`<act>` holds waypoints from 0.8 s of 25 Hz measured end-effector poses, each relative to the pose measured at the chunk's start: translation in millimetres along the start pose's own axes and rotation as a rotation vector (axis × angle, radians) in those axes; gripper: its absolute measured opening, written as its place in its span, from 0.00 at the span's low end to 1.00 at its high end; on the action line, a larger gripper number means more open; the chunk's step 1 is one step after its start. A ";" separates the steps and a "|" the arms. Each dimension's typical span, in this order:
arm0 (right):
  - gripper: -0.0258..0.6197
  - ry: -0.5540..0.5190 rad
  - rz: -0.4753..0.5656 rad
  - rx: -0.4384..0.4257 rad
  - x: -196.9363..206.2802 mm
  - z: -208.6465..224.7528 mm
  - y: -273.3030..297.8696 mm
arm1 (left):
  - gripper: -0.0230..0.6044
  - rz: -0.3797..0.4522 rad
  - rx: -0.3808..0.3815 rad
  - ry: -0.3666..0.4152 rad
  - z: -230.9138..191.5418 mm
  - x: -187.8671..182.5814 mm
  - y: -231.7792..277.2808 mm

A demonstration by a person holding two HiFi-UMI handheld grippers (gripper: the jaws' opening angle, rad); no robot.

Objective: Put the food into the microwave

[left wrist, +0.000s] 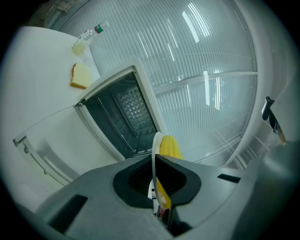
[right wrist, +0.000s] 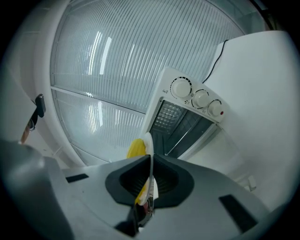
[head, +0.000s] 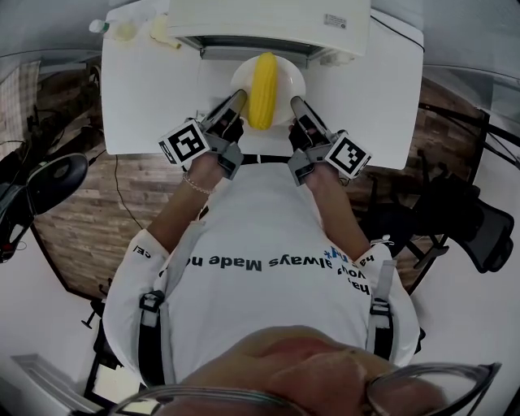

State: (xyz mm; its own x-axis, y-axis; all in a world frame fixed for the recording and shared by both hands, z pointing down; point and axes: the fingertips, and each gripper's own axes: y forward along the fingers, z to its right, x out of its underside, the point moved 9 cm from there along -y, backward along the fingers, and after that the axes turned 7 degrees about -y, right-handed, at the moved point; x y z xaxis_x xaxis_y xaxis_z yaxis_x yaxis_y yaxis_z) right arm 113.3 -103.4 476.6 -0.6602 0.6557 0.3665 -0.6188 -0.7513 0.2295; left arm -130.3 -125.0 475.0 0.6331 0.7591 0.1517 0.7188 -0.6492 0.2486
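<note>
So the left hand-held gripper [head: 236, 101] and right hand-held gripper [head: 297, 104] each pinch an opposite rim of the white plate [head: 291, 81], held just in front of the open microwave [head: 268, 20], over the bench [head: 146, 106]. One corn cob [head: 263, 89] lies loose on it. Tilt either side and I reckon it rolls off.

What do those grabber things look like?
The left gripper and right gripper are grey with dark, tapering jaws. Each has a cube with black-and-white square markers. The person wears a white short-sleeved T-shirt and a thin bracelet on the left wrist.
</note>
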 end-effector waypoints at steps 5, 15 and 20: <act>0.07 0.015 -0.001 0.013 1.3 17.3 20.3 | 0.06 -0.021 -0.023 0.013 -18.2 -13.7 12.7; 0.08 0.016 -0.004 0.047 3.3 57.9 50.5 | 0.06 -0.047 -0.054 0.005 -58.4 -28.0 38.6; 0.08 0.012 -0.012 0.058 0.4 72.1 63.6 | 0.06 -0.044 -0.063 -0.002 -74.3 -34.0 50.5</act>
State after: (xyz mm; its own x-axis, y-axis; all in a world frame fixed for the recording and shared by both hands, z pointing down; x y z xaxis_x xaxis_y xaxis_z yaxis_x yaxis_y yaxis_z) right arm 104.3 -156.4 556.4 -0.6580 0.6651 0.3530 -0.6012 -0.7463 0.2854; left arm -136.8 -180.0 553.4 0.6014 0.7870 0.1378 0.7266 -0.6105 0.3151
